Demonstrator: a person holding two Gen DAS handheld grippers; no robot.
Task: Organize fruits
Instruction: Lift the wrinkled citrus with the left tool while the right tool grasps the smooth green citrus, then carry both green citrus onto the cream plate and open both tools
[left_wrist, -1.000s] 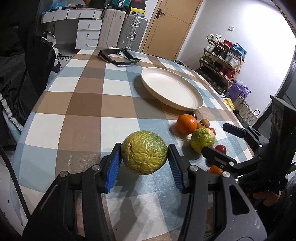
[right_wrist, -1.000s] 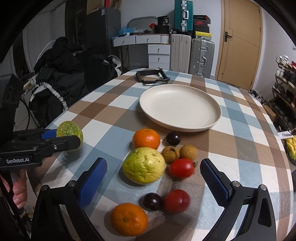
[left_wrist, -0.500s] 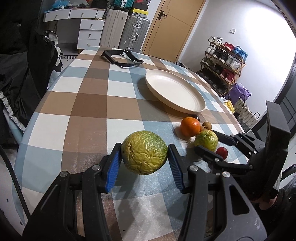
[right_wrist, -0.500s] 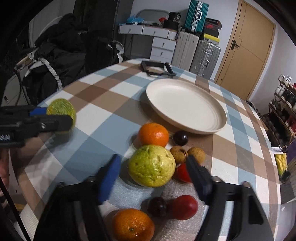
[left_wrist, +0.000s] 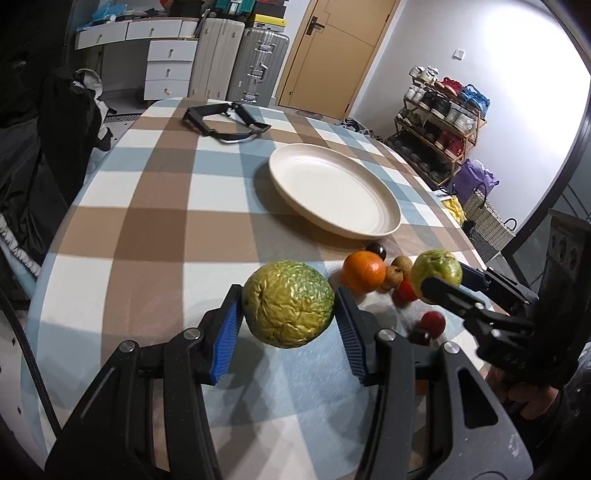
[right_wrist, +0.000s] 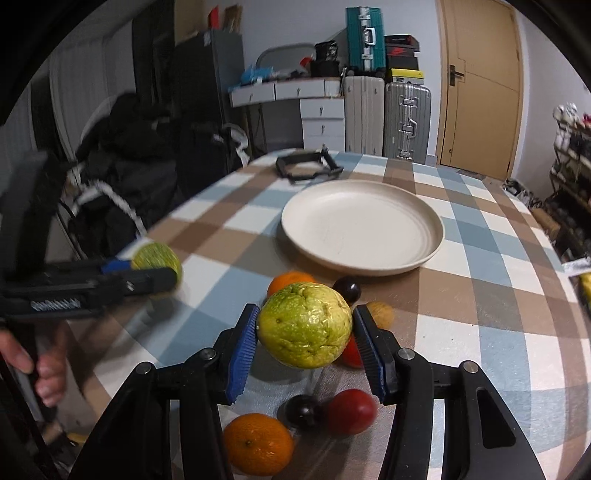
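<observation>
My left gripper (left_wrist: 288, 295) is shut on a wrinkled yellow-green fruit (left_wrist: 288, 306) and holds it above the checked tablecloth (left_wrist: 155, 229). My right gripper (right_wrist: 306, 312) has its jaws closing on a smoother green guava (right_wrist: 304, 325); the blue pads press its sides and it hangs above the fruit pile. Below it lie two oranges (right_wrist: 258, 443), red tomatoes (right_wrist: 351, 410), dark plums (right_wrist: 303, 410) and a small brown fruit (right_wrist: 380, 314). The cream plate (right_wrist: 362, 229) stands beyond the pile with nothing in it.
A black strap-like object (left_wrist: 225, 122) lies at the table's far end. Dark clothing on a chair (right_wrist: 122, 173) sits off the left edge. Suitcases (right_wrist: 406, 122) and drawers stand behind, and a shoe rack (left_wrist: 443, 110) is to the right.
The right gripper's jaws came in from wide apart onto the guava and lifted it off the table. The left gripper with its fruit rose slightly and shifted toward the plate.
</observation>
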